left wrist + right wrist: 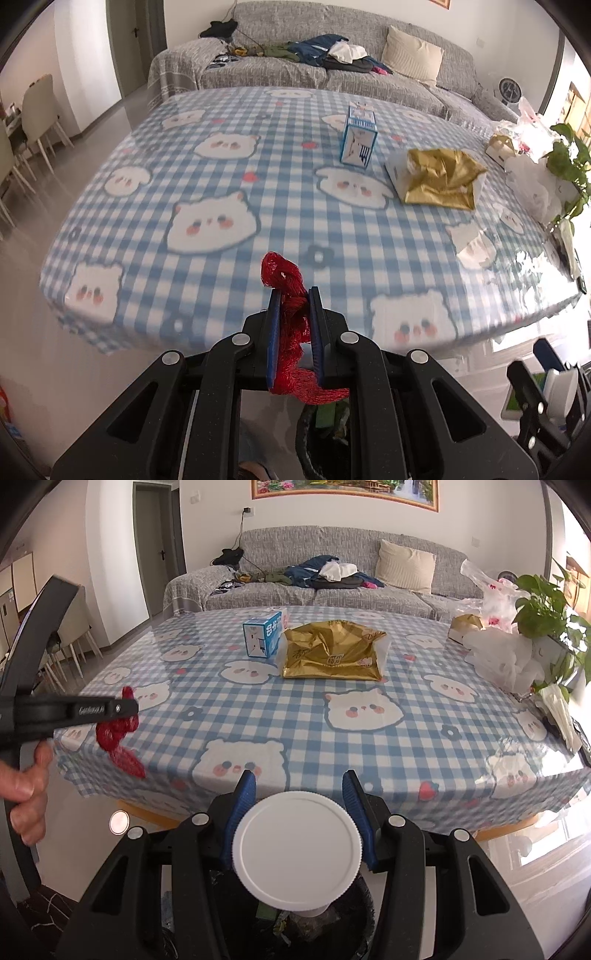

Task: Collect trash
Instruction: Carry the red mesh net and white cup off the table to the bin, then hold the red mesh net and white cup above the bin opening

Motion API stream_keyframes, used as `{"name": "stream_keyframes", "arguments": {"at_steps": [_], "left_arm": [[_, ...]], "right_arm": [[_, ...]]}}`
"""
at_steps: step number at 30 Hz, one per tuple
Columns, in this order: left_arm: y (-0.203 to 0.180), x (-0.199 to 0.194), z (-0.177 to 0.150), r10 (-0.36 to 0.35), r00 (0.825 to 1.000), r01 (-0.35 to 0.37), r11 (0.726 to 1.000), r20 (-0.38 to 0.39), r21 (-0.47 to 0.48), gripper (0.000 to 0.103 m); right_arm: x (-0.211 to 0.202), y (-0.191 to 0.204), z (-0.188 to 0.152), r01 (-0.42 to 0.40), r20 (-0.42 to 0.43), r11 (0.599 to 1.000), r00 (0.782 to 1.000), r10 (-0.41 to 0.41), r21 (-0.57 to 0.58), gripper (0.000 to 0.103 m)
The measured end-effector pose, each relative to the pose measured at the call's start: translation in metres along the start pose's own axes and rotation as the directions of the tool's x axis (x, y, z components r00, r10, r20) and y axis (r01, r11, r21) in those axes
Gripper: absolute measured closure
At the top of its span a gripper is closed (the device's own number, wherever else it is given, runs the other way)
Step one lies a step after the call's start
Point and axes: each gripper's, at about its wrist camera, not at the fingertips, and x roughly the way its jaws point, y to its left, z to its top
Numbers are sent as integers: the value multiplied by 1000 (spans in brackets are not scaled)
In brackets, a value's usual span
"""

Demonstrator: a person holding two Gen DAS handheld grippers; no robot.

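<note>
My left gripper (294, 293) is shut on a red mesh net (291, 325), held off the near edge of the checked table (207, 206), above a dark trash bin (325, 435). It also shows at the left of the right wrist view (127, 707) with the red net (118, 738) hanging from it. My right gripper (299, 779) is shut on a white-capped bottle (297, 853), held above the bin (325, 930). A gold bag (332, 651) and a blue-white carton (262, 633) sit on the table.
White plastic bags (506, 657) and a potted plant (546, 605) crowd the table's right side. A grey sofa (332, 587) with clothes stands behind. Dining chairs (37, 110) stand far left.
</note>
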Motion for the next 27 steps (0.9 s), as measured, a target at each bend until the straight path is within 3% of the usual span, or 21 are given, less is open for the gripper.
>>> {"name": "stream_keyframes", "arguments": {"at_steps": [18,27], "left_arm": [[2,-1,-136,-37,997,37,999,-67,1,90],[11,13,-166,-13,996,11,1000,-83,-19,90]], "right_arm": [[-10,2,-61,18,-42,999,999,-16,40,56],[10,9,-90,17,-81,999,997,-14,28,56]]}}
